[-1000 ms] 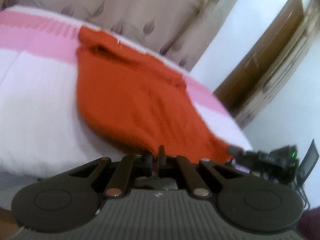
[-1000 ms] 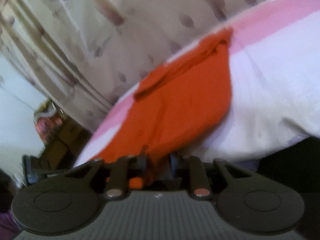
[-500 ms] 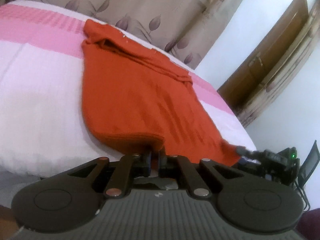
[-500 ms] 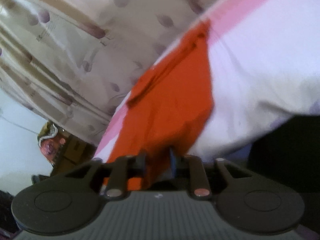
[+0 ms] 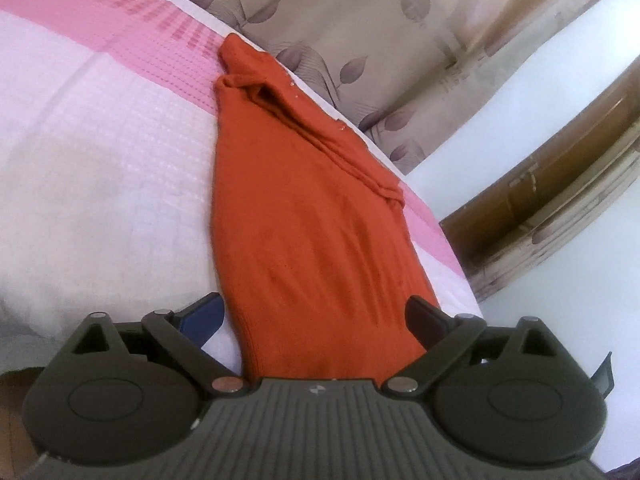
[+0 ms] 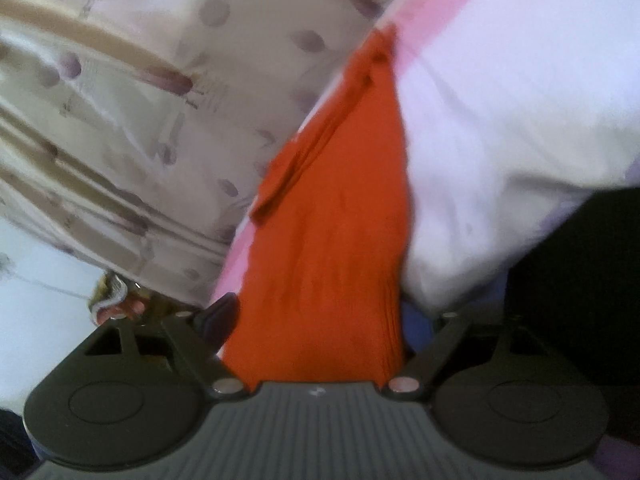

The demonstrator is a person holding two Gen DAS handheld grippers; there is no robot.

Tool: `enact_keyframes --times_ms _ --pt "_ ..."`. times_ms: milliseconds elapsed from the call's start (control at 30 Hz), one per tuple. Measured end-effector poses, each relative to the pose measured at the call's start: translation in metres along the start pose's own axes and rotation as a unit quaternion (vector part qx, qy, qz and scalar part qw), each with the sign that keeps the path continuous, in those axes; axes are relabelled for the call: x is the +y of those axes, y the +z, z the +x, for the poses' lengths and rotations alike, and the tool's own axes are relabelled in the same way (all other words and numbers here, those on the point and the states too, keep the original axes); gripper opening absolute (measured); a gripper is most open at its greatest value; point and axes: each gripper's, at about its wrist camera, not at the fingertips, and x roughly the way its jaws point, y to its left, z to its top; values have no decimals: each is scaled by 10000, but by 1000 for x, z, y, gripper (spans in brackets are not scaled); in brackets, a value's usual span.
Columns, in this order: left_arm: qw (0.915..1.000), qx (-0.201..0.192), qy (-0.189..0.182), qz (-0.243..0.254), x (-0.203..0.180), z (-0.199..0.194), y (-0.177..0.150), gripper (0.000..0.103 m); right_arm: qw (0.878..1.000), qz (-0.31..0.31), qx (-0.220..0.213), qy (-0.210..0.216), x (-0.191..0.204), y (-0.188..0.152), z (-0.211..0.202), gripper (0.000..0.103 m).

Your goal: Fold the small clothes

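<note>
Left gripper [image 5: 316, 316]: dark ribbed body, round discs, copper rivets; right gripper [image 6: 320, 320] alike.

The orange garment [image 5: 308, 240] is soft matt knit cloth lying on a bed [image 5: 100, 184] covered in waffle-textured white and pink fabric, the curtain [image 5: 380, 40] is faintly sheened leaf-printed cloth, the door [image 5: 560, 184] glossy brown wood, and the left tongs [image 5: 316, 320] matt dark ribbed plastic.

So the garment [image 5: 308, 216] is lying on the bed [image 5: 100, 184], stretched from the near edge back toward the curtain [image 5: 360, 32] behind it. Its near end sits between the spread fingers of the left gripper [image 5: 314, 316]. Same deal with the right gripper [image 6: 320, 316]. Door [image 5: 552, 184] is off to the right
</note>
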Motion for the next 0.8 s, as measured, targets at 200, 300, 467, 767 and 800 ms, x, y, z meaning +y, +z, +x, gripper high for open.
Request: enact_keyframes --times_ms 200,300,467,767,800 --pt "9984 553 8 -93 4 -1 -5 95 9995 -240 73 -165 -1 -2 0 37" --pt "9980 594 -34 -219 5 10 -10 94 9997 -236 85 -73 1 -3 4 36" --pt "9969 752 141 179 -4 25 -14 7 9998 -110 141 112 -3 -1 8 37" --pt "9997 50 2 232 -21 7 -4 3 9992 -383 40 43 3 1 7 13" --pt "9996 -28 -66 267 -26 3 -2 3 9994 -322 -10 138 3 2 5 13"
